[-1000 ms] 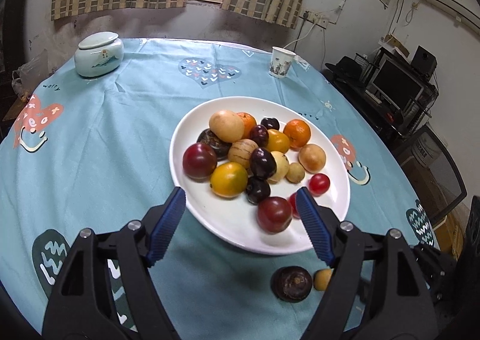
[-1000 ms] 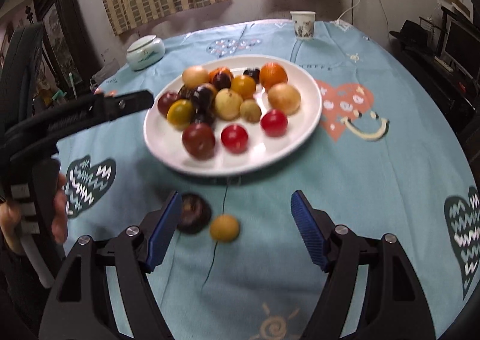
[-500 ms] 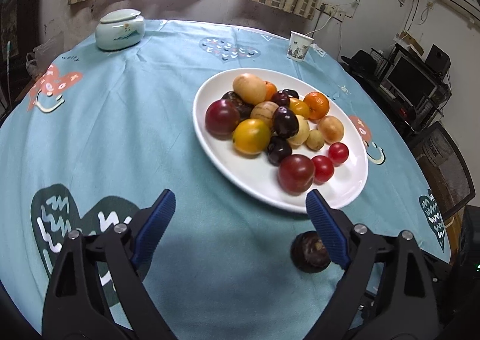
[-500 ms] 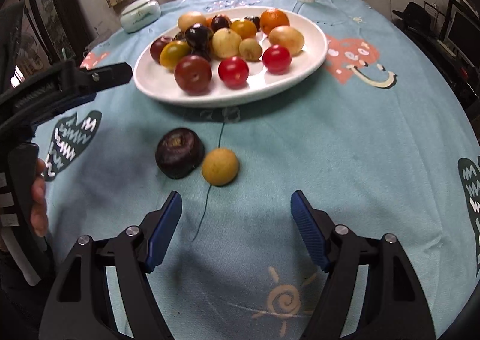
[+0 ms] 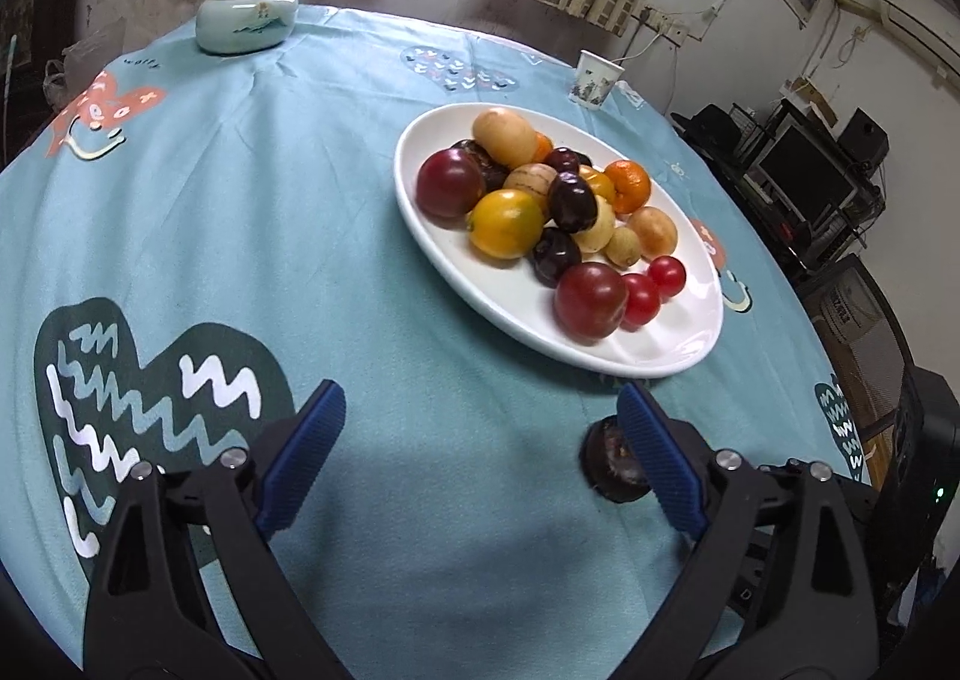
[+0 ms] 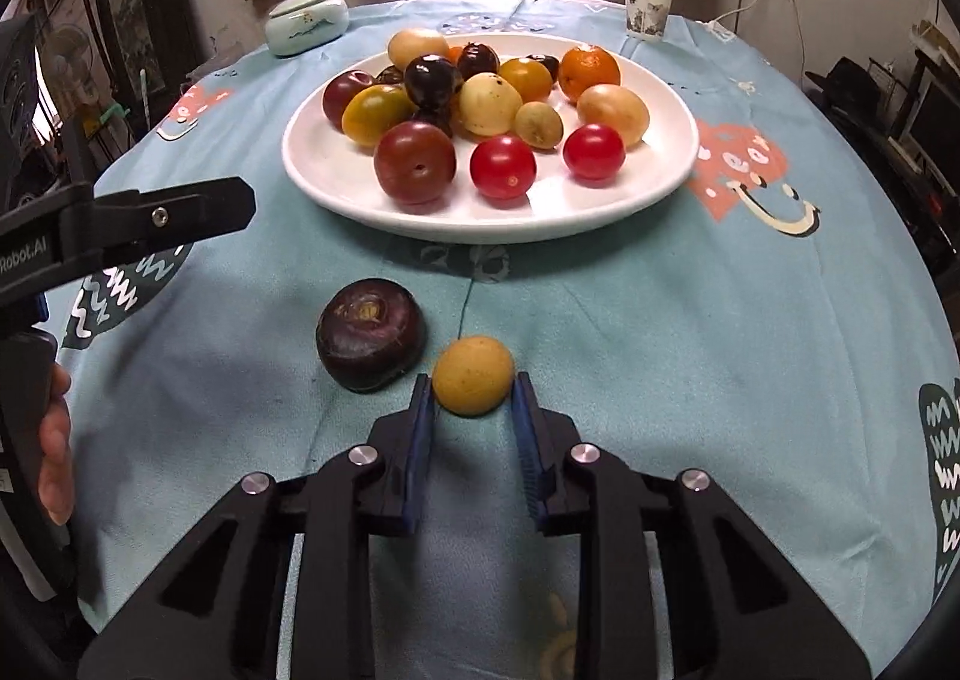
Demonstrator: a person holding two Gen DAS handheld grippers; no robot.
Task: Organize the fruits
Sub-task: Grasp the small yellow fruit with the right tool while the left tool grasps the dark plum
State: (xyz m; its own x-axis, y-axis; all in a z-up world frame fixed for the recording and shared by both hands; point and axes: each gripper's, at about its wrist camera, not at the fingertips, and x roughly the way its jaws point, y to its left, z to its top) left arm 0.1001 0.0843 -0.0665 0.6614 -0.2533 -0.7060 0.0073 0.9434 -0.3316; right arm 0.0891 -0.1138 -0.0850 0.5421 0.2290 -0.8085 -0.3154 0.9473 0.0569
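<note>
A small yellow fruit (image 6: 473, 375) lies on the blue tablecloth in front of the white plate (image 6: 336, 194), and my right gripper (image 6: 471, 389) is shut on it, one pad on each side. Just left of it, touching or nearly so, sits a dark purple round fruit (image 6: 370, 333). The left wrist view shows that same dark fruit (image 5: 609, 467) half hidden behind the right finger of my left gripper (image 5: 480, 401), which stands open over bare cloth with nothing between its pads. The plate (image 5: 660, 356) carries several red, yellow, orange and dark fruits.
A lidded pale ceramic jar (image 5: 246, 14) and a paper cup (image 5: 594, 80) stand at the table's far side. One finger of the left gripper (image 6: 198, 206) and the hand (image 6: 54, 440) holding it reach in at the left of the right wrist view. Computer gear (image 5: 804, 170) stands beyond the right edge.
My right gripper came down and shut on the small yellow fruit. My left gripper drew back from the plate, sank toward the cloth and opened wider.
</note>
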